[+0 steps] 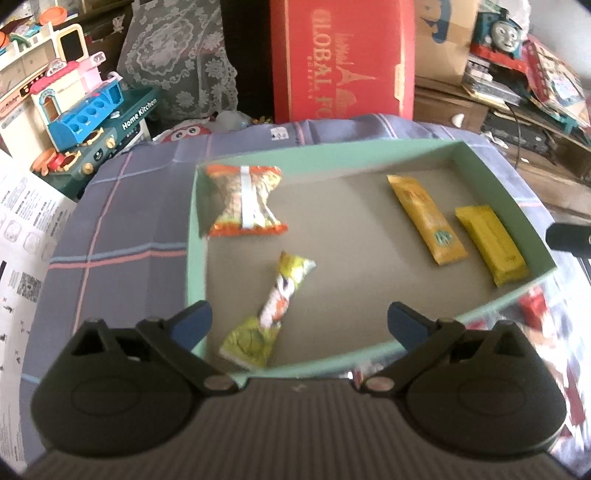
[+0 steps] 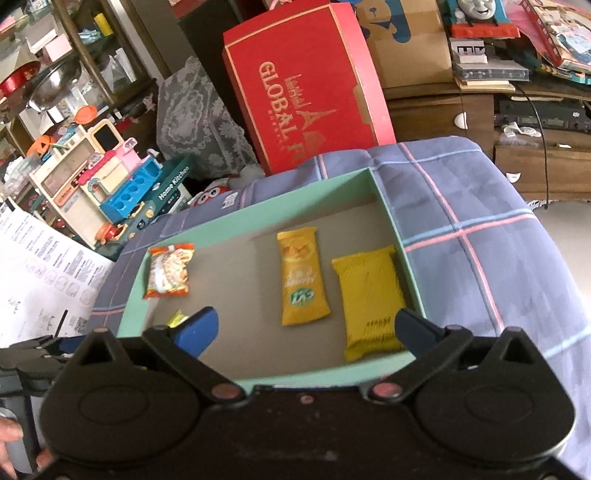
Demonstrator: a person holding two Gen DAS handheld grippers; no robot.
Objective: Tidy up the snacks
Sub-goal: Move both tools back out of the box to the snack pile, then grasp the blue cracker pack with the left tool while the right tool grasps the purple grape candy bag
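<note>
green tray, four snacks inside, both jaws wide

mint-green cardboard tray sits on a purple plaid cloth with pink and blue lines. four snack packs lie on the tray's grey floor, none touching another. an orange noodle-style packet lies in the far left corner. a slim green and white wrapper lies near the left, tilted, its lower end close to the near wall. toward the right, a long amber packet and a yellow packet lie side by side, just apart, the yellow one nearest the right wall.

the left hand-held gripper hangs over the near edge of the tray with its jaws spread wide and nothing gripped; the green and white wrapper lies between the blue pads in the view, untouched. the right hand-held gripper is also spread wide and empty, above the near right part of the tray, with the yellow packet just by its right pad.

beyond the cloth stand a red box with gold lettering, a toy kitchen set at far left, and a blue toy train at far right. a printed white sheet lies at the left edge.
</note>
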